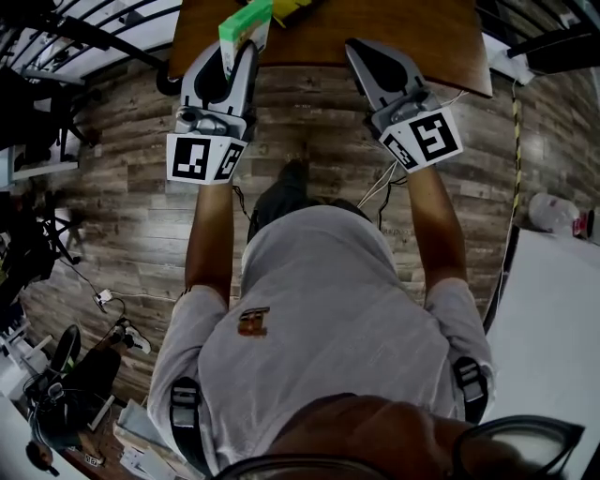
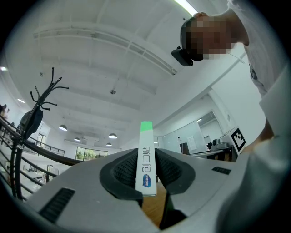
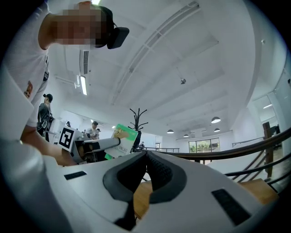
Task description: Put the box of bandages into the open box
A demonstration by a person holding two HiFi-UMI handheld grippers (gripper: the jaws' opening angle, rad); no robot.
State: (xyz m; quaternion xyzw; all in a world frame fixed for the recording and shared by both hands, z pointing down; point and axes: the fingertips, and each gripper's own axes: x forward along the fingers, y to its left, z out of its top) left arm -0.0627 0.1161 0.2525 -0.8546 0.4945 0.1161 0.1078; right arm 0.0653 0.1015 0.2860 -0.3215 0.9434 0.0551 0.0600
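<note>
The box of bandages (image 1: 246, 26), green and white, is clamped between the jaws of my left gripper (image 1: 242, 49) and held over the near edge of the brown table (image 1: 412, 37). In the left gripper view the box (image 2: 146, 159) stands edge-on between the pads, green end up. My right gripper (image 1: 361, 49) is beside it over the same table edge, shut with nothing in it. In the right gripper view its jaws (image 3: 146, 157) meet, and the box (image 3: 122, 139) shows to the left in the other gripper. No open box is in view.
A yellow thing (image 1: 292, 6) lies on the table, cut off by the top edge. Plank floor (image 1: 122, 216) runs below the table. Cluttered gear (image 1: 56, 394) sits at the lower left, a white surface (image 1: 553, 337) at the right. A coat rack (image 2: 40, 107) and railings stand beyond.
</note>
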